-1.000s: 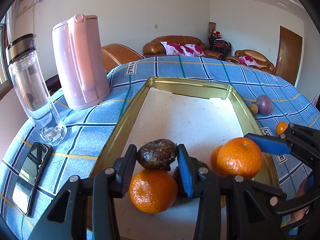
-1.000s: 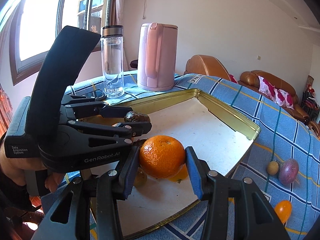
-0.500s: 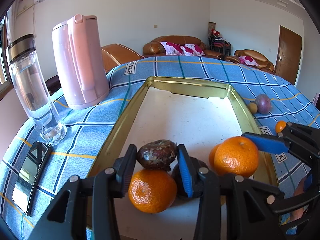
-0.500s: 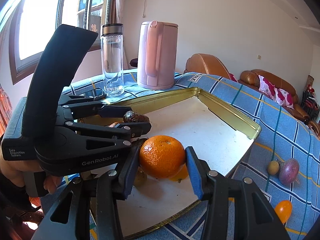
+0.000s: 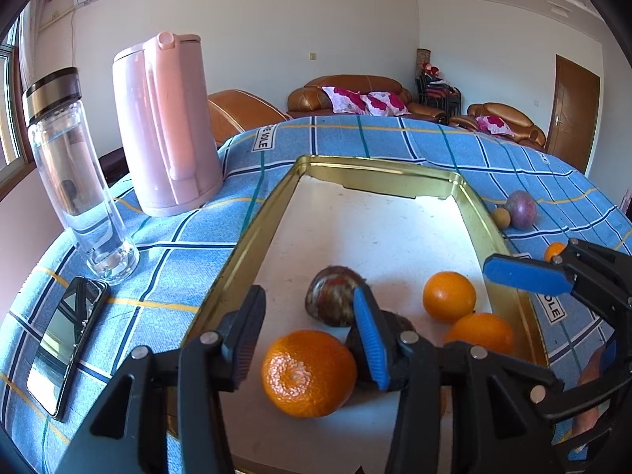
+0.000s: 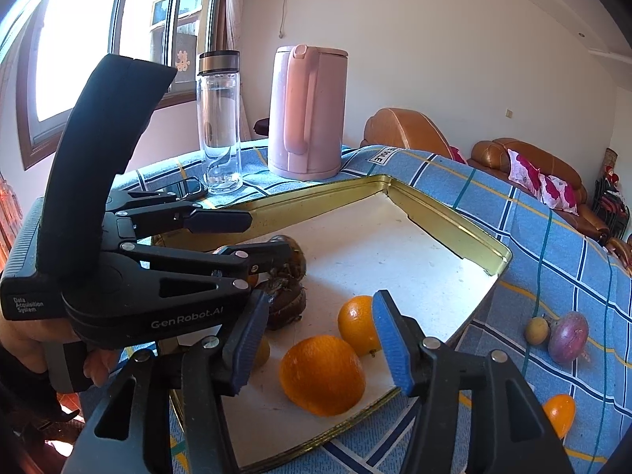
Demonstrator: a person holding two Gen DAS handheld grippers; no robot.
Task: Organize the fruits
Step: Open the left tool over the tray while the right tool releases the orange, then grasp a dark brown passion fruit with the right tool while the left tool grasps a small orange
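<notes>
At six o'clock in the gold-rimmed metal tray (image 5: pixel 252 213), both tools are opening to drop their fruit there: left tool (image 5: pixel 312 324) off the mottled brown passion fruit (image 5: pixel 331 300), right tool (image 6: pixel 316 345) off the round orange tangerine (image 6: pixel 322 375).

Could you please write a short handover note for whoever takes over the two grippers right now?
Left gripper: jaws opening, the dark brown fruit lies in the tray, unheld.
Right gripper: jaws opening, its orange rests in the tray, released.
Done: three oranges and two dark fruits sit in the tray.
Left: on the cloth right of the tray remain a purple fruit, a small tan fruit and a small orange fruit.
</notes>
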